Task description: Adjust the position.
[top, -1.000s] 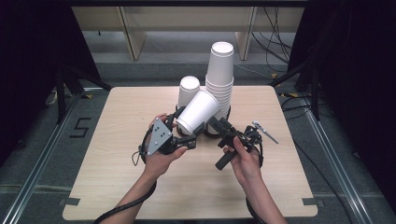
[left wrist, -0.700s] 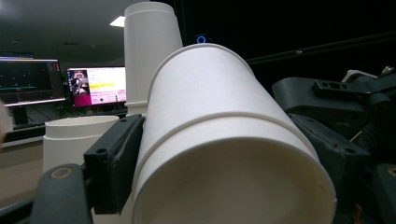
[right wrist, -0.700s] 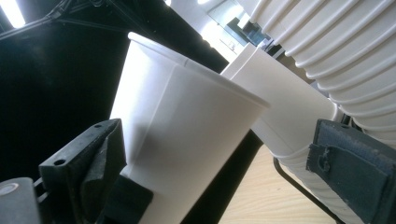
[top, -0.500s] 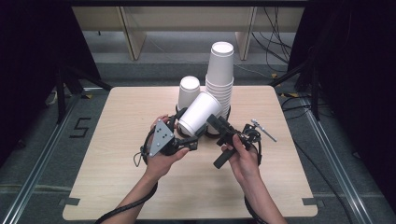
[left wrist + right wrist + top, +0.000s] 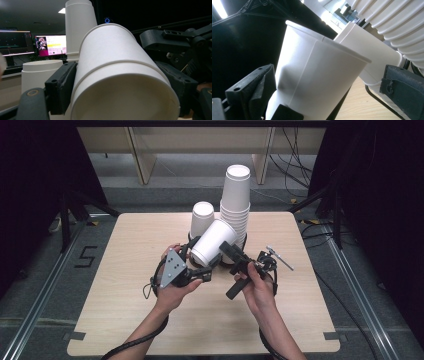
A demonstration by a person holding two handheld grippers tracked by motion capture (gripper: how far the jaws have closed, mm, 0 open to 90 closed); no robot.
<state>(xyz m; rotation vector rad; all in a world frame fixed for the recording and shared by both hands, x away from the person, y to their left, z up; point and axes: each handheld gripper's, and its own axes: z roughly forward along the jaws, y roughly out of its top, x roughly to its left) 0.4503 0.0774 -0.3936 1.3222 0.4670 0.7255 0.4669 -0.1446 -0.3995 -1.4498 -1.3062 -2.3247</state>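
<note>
Above the tabletop (image 5: 125,320), left gripper (image 5: 202,272) fingers clamp the cup (image 5: 212,242); right gripper (image 5: 235,257) fingers have just opened, apart. Placement remains.

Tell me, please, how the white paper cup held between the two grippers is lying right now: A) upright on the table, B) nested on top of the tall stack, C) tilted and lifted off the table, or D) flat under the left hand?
C: the cup sits tilted above the table, clamped in the left gripper, apart from the tall stack.

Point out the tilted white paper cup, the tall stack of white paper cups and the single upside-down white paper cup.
tilted white paper cup (image 5: 212,242), high view, side wall
tall stack of white paper cups (image 5: 236,187), high view, top cup
single upside-down white paper cup (image 5: 202,219), high view, side wall
</note>
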